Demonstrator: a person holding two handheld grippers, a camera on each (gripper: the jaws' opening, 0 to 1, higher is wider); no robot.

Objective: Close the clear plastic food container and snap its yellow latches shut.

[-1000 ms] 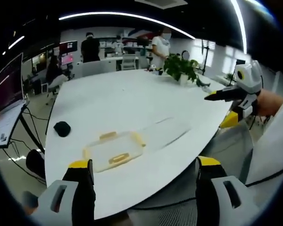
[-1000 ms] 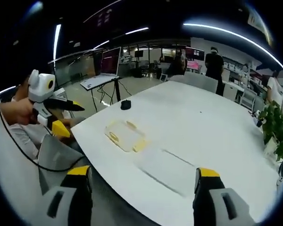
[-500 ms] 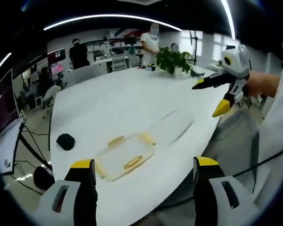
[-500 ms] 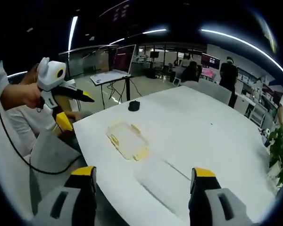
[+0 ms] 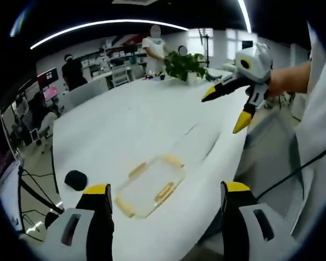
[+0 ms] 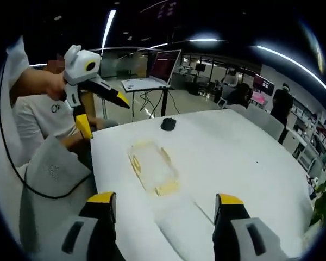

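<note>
A clear plastic container (image 5: 151, 186) with yellow latches lies open-topped near the front edge of the white table (image 5: 125, 119). Its clear flat lid (image 5: 198, 142) rests on the table beside it, apart from it. My left gripper (image 5: 167, 188) hovers above and short of the container, open, with nothing between its jaws. The right gripper (image 5: 224, 109) is held in the air at the upper right, open and empty. In the right gripper view the container (image 6: 152, 166) lies ahead, the lid (image 6: 180, 213) sits between my open right gripper (image 6: 165, 198) jaws, and the left gripper (image 6: 104, 115) hangs open at the upper left.
A small black object (image 5: 75, 179) lies on the table left of the container, also seen beyond it (image 6: 168, 124). A potted plant (image 5: 185, 64) stands at the far end. A laptop on a stand (image 6: 152, 73) is off the table. People stand in the background.
Both hands have risen and swung toward the table, so the container now sits more centred between each pair of jaws. The container and lid have not moved. Both grippers stay open.
</note>
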